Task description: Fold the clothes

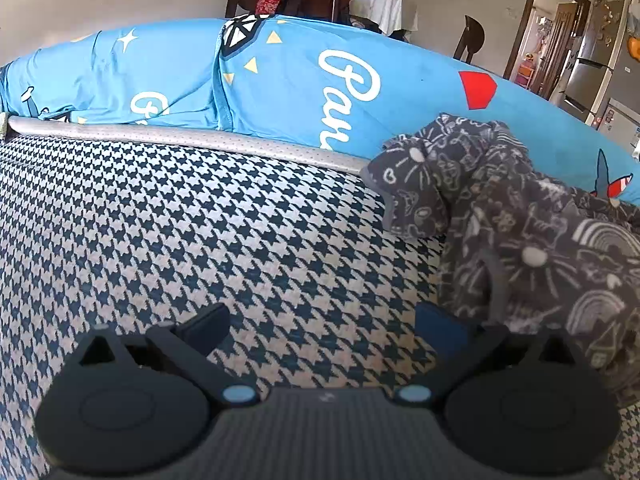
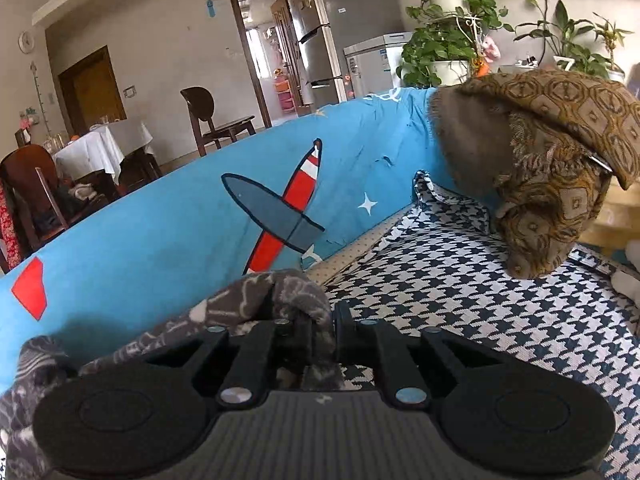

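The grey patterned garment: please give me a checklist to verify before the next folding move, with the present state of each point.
1. Right tool shut on the grey patterned garment: ok.
2. Left tool open, holding nothing: ok.
3. Garment within the left tool's path: ok, it lies beside its right-hand finger.
4. Garment spread flat for folding: not ok, it is bunched.
5. Houndstooth cover free in front of the left tool: ok.
6. How firm the right grip is: cannot tell.

Houndstooth sofa seat (image 1: 200, 240) bears a grey patterned garment (image 1: 520, 240).
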Motion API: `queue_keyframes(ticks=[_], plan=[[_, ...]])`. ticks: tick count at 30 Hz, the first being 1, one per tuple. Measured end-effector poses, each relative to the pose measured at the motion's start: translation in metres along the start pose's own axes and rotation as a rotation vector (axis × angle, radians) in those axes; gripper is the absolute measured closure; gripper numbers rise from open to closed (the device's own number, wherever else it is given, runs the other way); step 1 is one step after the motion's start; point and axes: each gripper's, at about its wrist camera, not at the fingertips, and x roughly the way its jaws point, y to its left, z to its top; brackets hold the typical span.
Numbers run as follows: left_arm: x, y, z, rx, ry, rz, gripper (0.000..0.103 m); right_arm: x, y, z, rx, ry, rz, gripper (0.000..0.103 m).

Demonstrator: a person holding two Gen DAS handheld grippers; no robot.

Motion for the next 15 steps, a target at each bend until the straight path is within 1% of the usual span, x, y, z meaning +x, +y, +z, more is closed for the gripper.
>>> queue_keyframes(ticks=[2, 3, 4, 9, 11, 13, 15], plan=[[0.0, 0.0, 0.0, 0.003, 0.004, -0.005, 0.0, -0.007, 0.002, 0.002, -0.021, -0.018, 0.015, 0.082], [0.0, -0.001, 0.0, 0.004, 0.006, -0.007, 0.0, -0.01, 0.003, 0.002, -0.021, -0.023, 0.024, 0.078], [0.0, -0.001, 0.0, 0.004, 0.008, -0.008, 0.0, -0.013, 0.004, 0.003, -0.021, -0.027, 0.034, 0.076], [-0.002, -0.002, -0.001, 0.002, 0.011, -0.009, 0.0, -0.024, 0.004, 0.006, -0.019, -0.024, 0.097, 0.075], [-0.001, -0.004, -0.002, 0.003, 0.014, -0.01, 0.0, -0.031, 0.006, 0.007, -0.041, -0.038, 0.138, 0.07], [0.0, -0.006, -0.002, 0.005, 0.019, -0.01, 0.0, -0.039, 0.008, 0.007, -0.069, -0.057, 0.182, 0.057], [0.002, -0.009, -0.003, 0.008, 0.024, -0.011, 0.0, -0.048, 0.01, 0.007, -0.097, -0.076, 0.227, 0.054]])
